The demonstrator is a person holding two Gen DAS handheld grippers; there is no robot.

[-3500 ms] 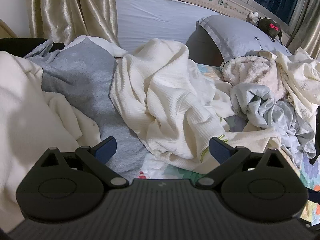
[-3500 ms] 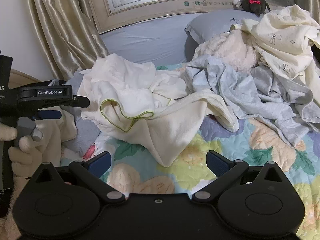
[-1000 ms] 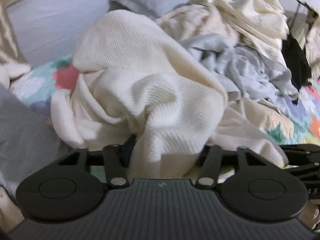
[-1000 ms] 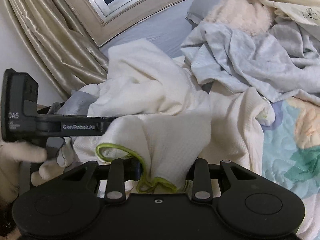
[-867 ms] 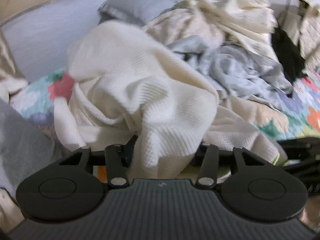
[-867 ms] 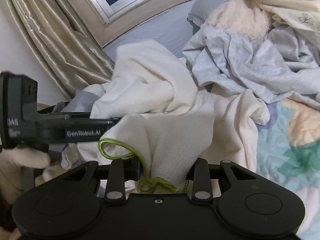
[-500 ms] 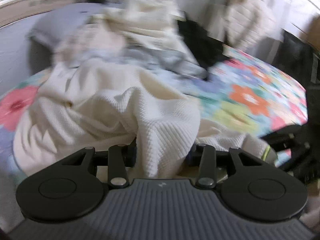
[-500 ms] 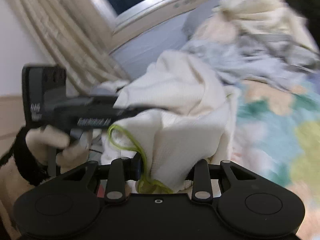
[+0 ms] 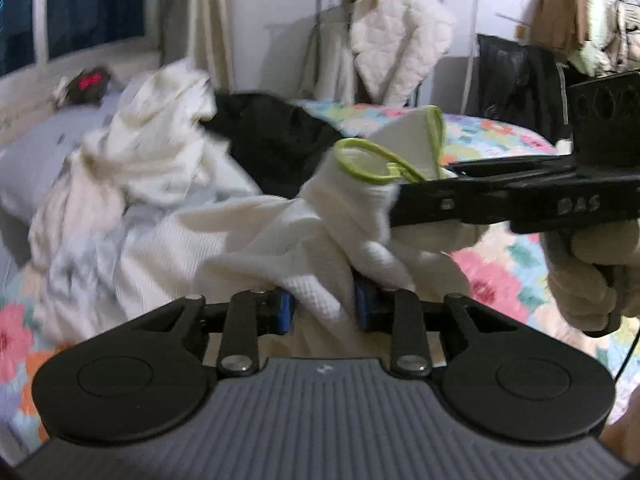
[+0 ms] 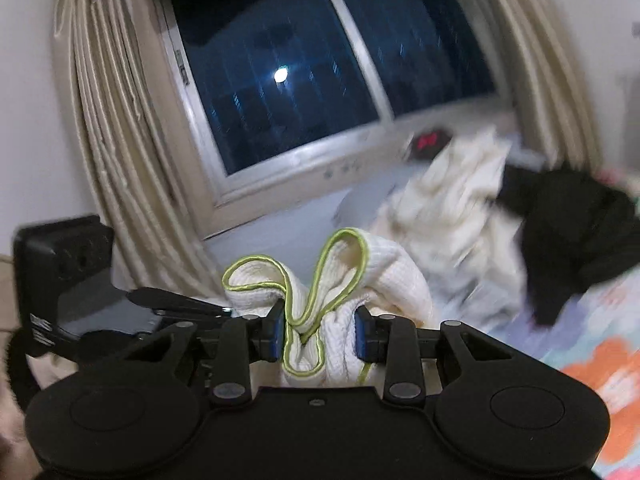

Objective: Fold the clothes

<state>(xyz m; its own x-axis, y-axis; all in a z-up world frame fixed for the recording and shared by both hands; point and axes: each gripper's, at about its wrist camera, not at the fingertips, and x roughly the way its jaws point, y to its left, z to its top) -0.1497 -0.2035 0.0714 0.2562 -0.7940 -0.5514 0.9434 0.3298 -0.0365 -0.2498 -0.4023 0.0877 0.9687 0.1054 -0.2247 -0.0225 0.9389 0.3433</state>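
Note:
A cream waffle-knit garment (image 9: 256, 240) with lime-green trim is lifted off the bed. My left gripper (image 9: 323, 306) is shut on a thick fold of it. My right gripper (image 10: 320, 334) is shut on its green-trimmed edge (image 10: 320, 280), bunched between the blue pads. In the left wrist view the right gripper (image 9: 404, 200) reaches in from the right, held by a gloved hand (image 9: 592, 276). The right wrist view shows the left gripper (image 10: 180, 304) low on the left. The garment's lower part trails down toward the bed.
A heap of cream and pale-grey clothes (image 9: 132, 168) and a black garment (image 9: 276, 136) lie on the floral bedspread (image 9: 496, 280). A pillow (image 9: 28, 168) sits at the headboard. Coats hang on a rack (image 9: 396, 40) behind. Window (image 10: 304, 72) and curtains (image 10: 112, 128) fill the right wrist view.
Both grippers have swung upward and turned with the cream garment held in them. The views now face the clothes rack and the window instead of the bed.

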